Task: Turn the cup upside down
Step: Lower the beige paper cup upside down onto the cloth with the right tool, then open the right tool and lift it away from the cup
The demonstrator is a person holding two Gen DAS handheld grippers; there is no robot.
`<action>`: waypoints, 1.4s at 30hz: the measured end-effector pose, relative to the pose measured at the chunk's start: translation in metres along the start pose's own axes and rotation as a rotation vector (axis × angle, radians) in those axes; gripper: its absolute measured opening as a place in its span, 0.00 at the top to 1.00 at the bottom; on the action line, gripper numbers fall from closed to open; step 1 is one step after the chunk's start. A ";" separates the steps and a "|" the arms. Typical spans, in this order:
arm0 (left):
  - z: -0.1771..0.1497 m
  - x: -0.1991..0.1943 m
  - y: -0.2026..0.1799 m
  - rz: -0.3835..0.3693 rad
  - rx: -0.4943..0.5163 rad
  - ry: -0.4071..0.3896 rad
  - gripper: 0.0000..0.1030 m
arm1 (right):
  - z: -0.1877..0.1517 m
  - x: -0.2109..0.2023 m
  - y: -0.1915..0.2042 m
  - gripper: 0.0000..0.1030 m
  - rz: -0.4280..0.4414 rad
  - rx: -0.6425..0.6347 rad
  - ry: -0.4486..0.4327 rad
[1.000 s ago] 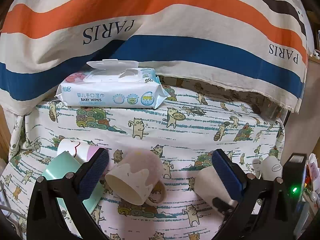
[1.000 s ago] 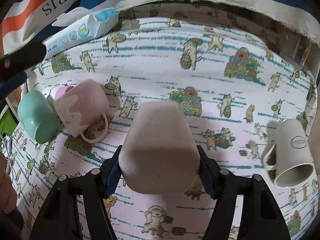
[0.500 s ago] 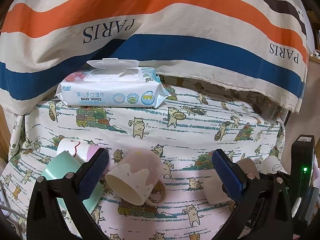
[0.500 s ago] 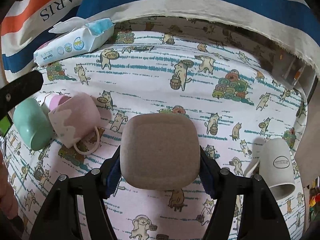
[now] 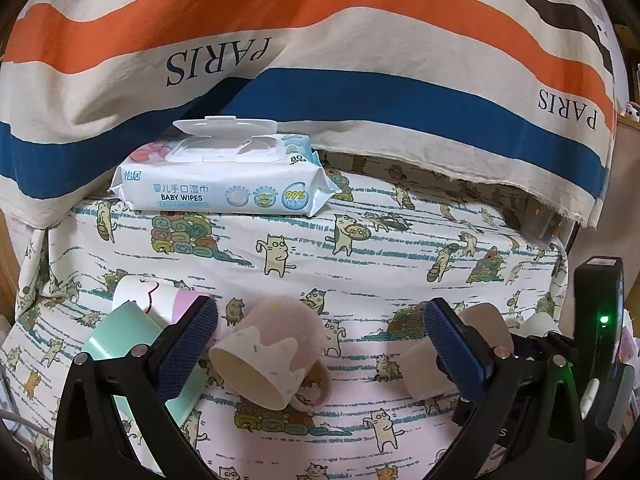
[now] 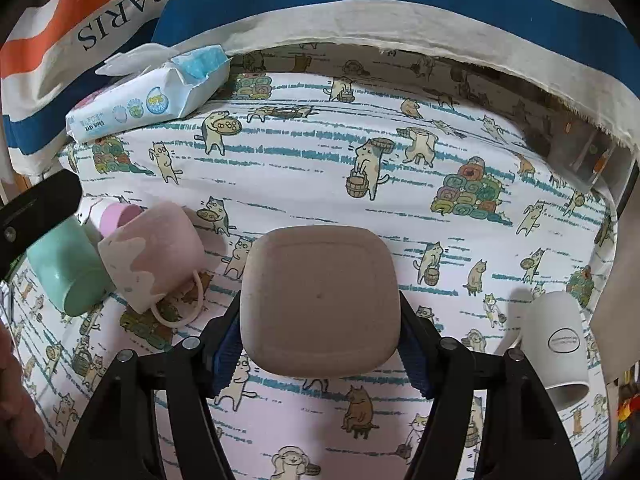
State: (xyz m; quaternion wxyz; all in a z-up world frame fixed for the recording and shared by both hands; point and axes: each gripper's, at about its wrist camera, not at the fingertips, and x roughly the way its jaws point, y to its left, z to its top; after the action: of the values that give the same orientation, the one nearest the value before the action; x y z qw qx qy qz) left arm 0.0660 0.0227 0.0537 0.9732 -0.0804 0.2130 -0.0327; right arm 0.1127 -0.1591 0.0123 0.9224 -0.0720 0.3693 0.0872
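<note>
My right gripper [image 6: 320, 344] is shut on a beige square-bottomed cup [image 6: 320, 300], held above the cat-print cloth with its flat base turned toward the camera. The same cup [image 5: 480, 328] shows in the left wrist view behind my right-hand finger. My left gripper [image 5: 320, 344] is open and empty, its jaws wide apart over a pink and cream mug [image 5: 272, 356] that lies on its side. That mug [image 6: 156, 256] also shows in the right wrist view.
A mint cup [image 5: 120, 336] and a white and pink cup [image 5: 152, 296] lie at the left. A white mug [image 6: 560, 344] lies on its side at the right. A baby wipes pack [image 5: 224, 184] sits at the back under a striped cloth [image 5: 320, 60].
My right gripper has tilted the beige cup further, so its base now faces the camera more squarely, and has drawn it back and to the right. The left gripper has stayed still.
</note>
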 end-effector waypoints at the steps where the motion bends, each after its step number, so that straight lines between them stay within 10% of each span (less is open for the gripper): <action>1: 0.000 -0.001 0.000 0.000 0.000 -0.002 0.01 | 0.000 0.002 0.000 0.33 -0.004 0.000 0.010; 19: -0.002 0.003 -0.003 0.005 0.011 0.005 0.01 | 0.005 0.024 -0.015 0.32 0.008 0.056 0.027; 22: -0.003 0.003 -0.004 0.003 0.017 0.008 0.01 | 0.005 0.011 -0.020 0.13 0.040 0.071 -0.048; 42: 0.001 -0.065 -0.030 -0.094 0.124 -0.260 0.01 | -0.003 -0.118 -0.086 0.00 0.014 0.231 -0.539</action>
State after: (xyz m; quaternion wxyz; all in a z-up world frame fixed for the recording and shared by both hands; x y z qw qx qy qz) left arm 0.0069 -0.0004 0.0863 0.9931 -0.0337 0.0786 -0.0806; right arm 0.0451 -0.2557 0.0978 0.9887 0.0619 0.1187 0.0671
